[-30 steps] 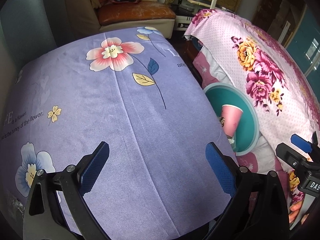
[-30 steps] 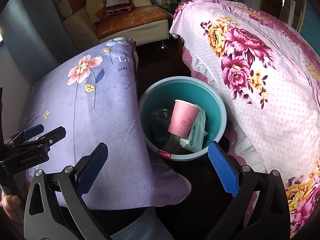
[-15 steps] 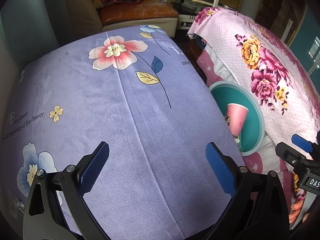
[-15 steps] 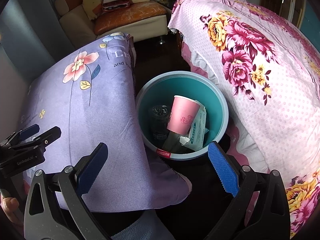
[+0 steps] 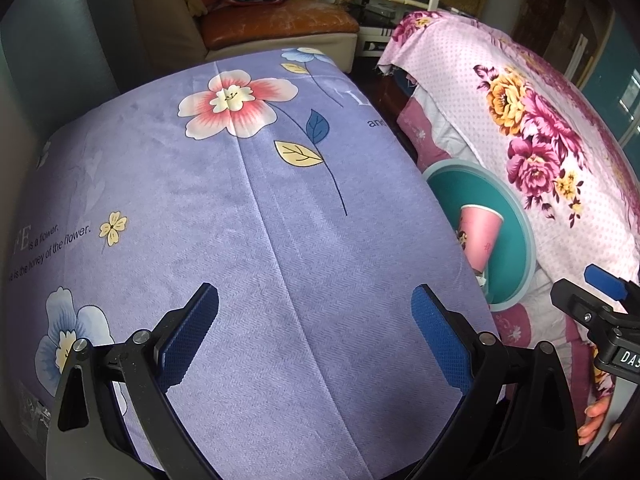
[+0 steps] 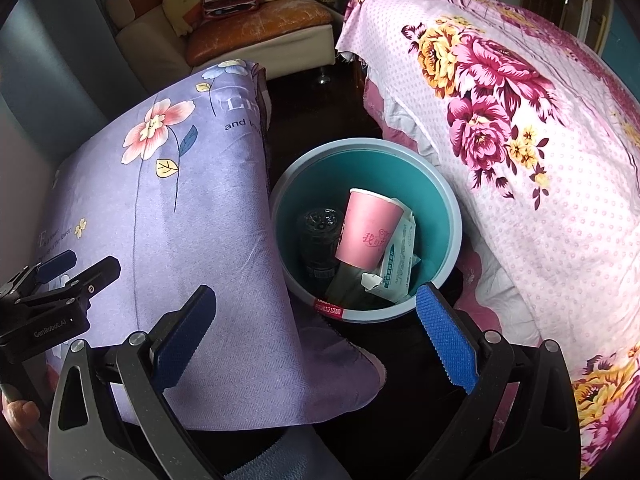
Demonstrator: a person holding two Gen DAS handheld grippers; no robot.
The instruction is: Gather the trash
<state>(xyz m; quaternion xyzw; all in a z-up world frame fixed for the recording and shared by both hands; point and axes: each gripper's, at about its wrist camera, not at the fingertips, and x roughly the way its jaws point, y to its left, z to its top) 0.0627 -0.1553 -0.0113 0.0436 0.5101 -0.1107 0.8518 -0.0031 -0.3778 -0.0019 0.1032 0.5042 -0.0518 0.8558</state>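
Observation:
A teal bin (image 6: 450, 216) stands on the dark floor between two cloth-covered surfaces. In it lie a pink paper cup (image 6: 370, 232), a dark bottle (image 6: 320, 240) and a white-and-teal packet (image 6: 396, 264). My right gripper (image 6: 316, 340) is open and empty, just above the bin's near rim. My left gripper (image 5: 316, 336) is open and empty over the purple floral cloth (image 5: 240, 220). The bin (image 5: 516, 216) and cup (image 5: 480, 236) show at the right of the left wrist view. The left gripper also shows at the left edge of the right wrist view (image 6: 64, 280).
The purple cloth (image 6: 180, 220) hangs left of the bin. A pink floral cloth (image 6: 520, 140) covers the surface on the right. A sofa (image 6: 248, 36) with cushions and a bottle-shaped pillow stands at the back. The floor between the cloths is narrow and dark.
The left wrist view has shifted slightly, so the bin sits further right in it. The right gripper has drifted a little nearer the bin. Both grippers stay open and empty.

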